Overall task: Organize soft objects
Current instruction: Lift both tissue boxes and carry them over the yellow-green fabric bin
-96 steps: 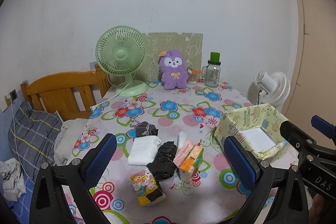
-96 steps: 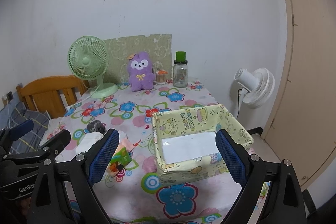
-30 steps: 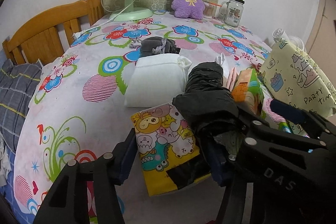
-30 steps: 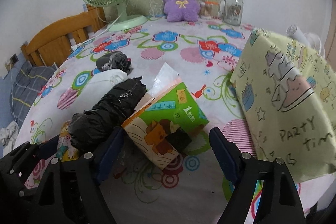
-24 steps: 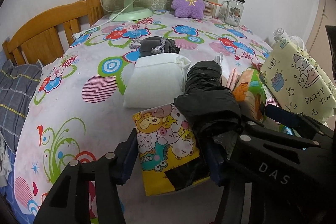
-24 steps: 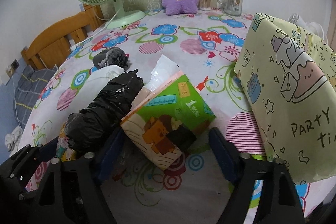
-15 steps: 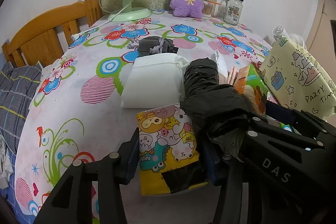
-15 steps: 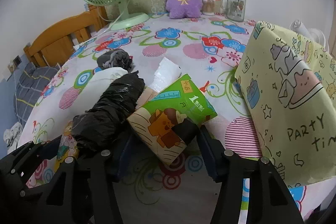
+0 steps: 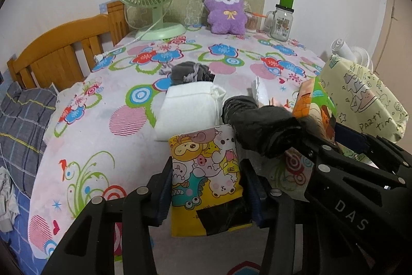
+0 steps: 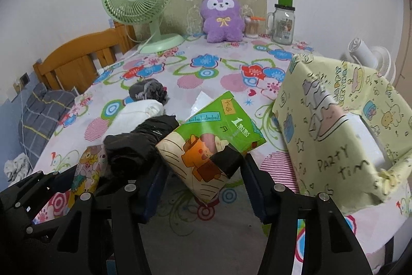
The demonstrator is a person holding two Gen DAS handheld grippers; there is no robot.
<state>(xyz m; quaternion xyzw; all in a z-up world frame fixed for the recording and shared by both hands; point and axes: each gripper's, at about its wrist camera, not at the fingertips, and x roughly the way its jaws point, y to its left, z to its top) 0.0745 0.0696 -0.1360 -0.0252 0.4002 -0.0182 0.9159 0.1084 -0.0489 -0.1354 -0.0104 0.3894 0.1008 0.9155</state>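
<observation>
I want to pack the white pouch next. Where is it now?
In the left wrist view the white pouch lies mid-table, just in front of the grey sock bundle and left of the black bag roll.

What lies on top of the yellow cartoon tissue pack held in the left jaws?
A black plastic bundle overlaps the far right corner of the yellow cartoon tissue pack. That corner is covered and cannot be seen.

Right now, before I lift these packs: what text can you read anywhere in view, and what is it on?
"DAS": right gripper, on its body.
"PARTY TiM", cut off: yellow box.
"HAPPY", then unclear letters: same box's upper edge.
"1", with a handwritten tag, unclear: green tissue pack.
Cartoon tissue pack: small print, unreadable.
Glass jar: label blurred.
</observation>
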